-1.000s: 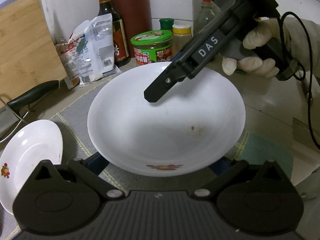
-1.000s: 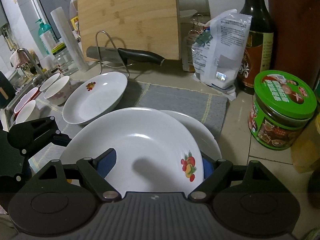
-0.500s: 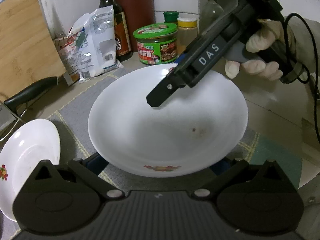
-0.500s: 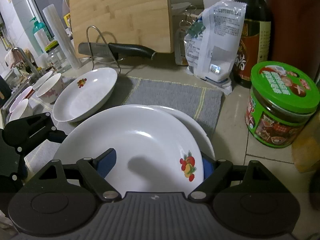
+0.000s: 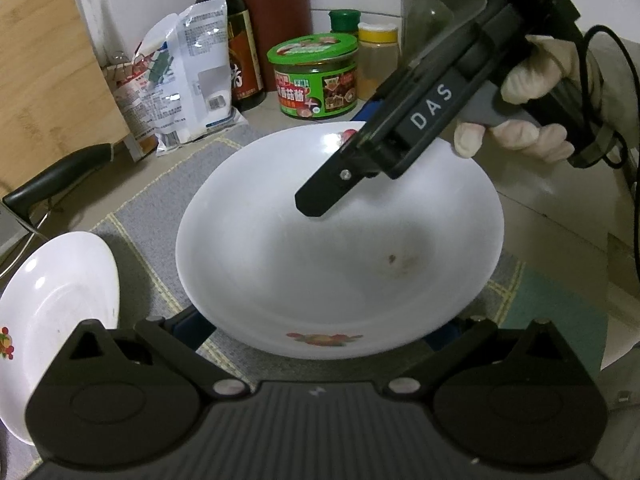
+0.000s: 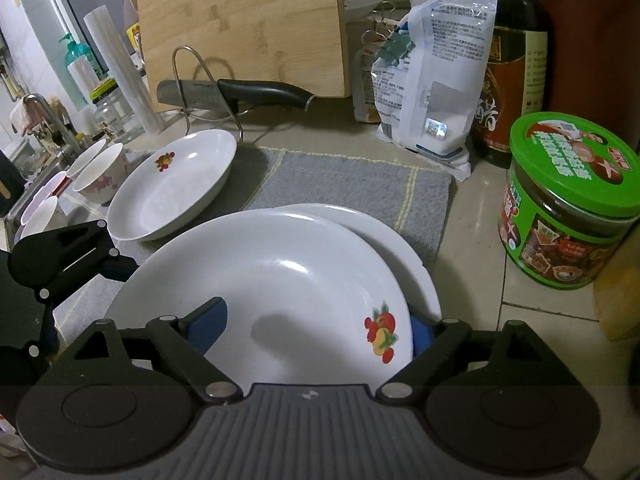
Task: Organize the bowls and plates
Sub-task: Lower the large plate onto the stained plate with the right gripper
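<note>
A white deep plate [image 6: 280,280] with a fruit print rests askew on a second white plate [image 6: 408,248] on the grey mat [image 6: 352,184]. My right gripper [image 6: 314,328] straddles its near rim, one blue pad over the inside and one outside; its jaws are opening. In the left wrist view the same plate [image 5: 340,260] fills the space between the wide-set fingers of my left gripper [image 5: 316,332], whose tips are hidden under its rim. The right gripper's finger [image 5: 320,200] hangs over the plate there. A third plate [image 6: 172,184] lies at the mat's left end.
A green-lidded jar [image 6: 568,200], a dark bottle [image 6: 512,60] and a white bag [image 6: 432,80] stand behind the mat. A knife [image 6: 260,90] rests on a wire stand before a wooden board [image 6: 240,20]. Small cups [image 6: 102,172] sit by the sink at left.
The right gripper's pads have spread a little wider around the plate's rim. Both plates and both hands stay about where they were.
</note>
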Available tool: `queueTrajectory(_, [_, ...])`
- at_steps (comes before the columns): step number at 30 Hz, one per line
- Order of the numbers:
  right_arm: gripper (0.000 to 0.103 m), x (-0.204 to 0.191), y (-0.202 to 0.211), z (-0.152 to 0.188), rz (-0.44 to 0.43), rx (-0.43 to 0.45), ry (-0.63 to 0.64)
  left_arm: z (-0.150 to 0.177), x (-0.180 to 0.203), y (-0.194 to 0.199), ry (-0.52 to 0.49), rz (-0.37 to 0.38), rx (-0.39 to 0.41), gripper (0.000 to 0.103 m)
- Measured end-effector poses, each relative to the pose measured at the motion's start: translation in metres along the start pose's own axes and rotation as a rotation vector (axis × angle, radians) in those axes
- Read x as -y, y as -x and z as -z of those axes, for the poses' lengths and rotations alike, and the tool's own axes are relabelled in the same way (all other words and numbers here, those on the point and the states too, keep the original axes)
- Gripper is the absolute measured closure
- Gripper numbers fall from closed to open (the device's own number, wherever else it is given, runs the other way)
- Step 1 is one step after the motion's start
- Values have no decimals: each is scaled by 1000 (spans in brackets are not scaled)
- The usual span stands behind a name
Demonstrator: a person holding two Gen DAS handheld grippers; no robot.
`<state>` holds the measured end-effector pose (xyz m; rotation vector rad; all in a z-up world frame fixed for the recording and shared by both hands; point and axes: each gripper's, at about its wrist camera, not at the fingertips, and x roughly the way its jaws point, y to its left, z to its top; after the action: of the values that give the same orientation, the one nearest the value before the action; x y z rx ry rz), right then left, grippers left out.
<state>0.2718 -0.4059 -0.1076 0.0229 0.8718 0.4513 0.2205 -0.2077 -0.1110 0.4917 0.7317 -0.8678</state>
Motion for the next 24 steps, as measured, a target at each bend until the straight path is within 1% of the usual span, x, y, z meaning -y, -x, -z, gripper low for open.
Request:
queueTrajectory(9, [7,1,1,-1,1,-4,-35,-3,0,-1,-10,3,-22,1])
queueTrajectory(14, [6,2,1,-3,3,-6,-56,-1,-1,3,-14,2,-21,1])
queueTrajectory(24, [3,6,8,-4,-6,-9,-95,4,-4,10,13,-8,-11,1])
